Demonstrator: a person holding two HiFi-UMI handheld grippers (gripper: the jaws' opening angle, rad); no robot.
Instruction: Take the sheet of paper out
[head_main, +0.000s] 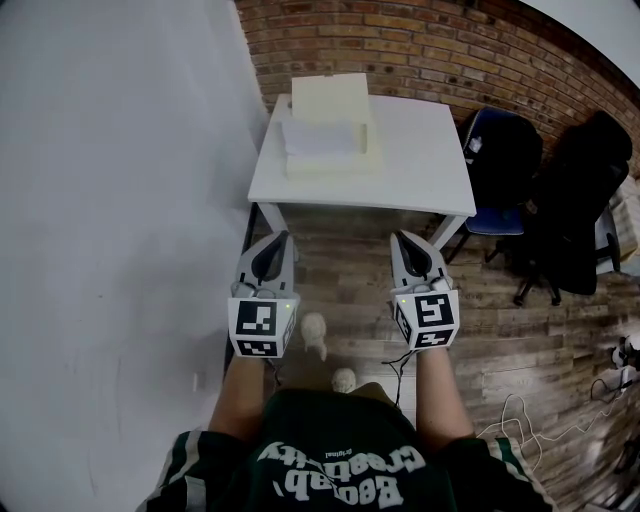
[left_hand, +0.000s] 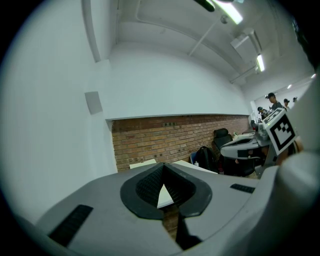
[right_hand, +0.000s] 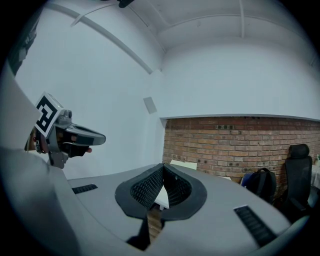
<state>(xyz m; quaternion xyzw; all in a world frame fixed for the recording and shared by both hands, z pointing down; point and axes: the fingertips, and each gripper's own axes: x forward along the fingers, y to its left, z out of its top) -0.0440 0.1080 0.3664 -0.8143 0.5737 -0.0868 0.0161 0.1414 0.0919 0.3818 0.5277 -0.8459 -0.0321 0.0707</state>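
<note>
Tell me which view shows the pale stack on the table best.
The head view: the pale stack lies whole on the white table. Both gripper views catch only a low pale edge of it beyond their jaws.

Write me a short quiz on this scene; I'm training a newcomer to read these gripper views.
1. True or false: the left gripper holds a sheet of paper.
2. Fill in: the jaws of the right gripper are ____.
3. Where does the paper stack lie? A, on the white table; B, in the left gripper; C, in the right gripper.
Key: 1 false; 2 shut; 3 A.
</note>
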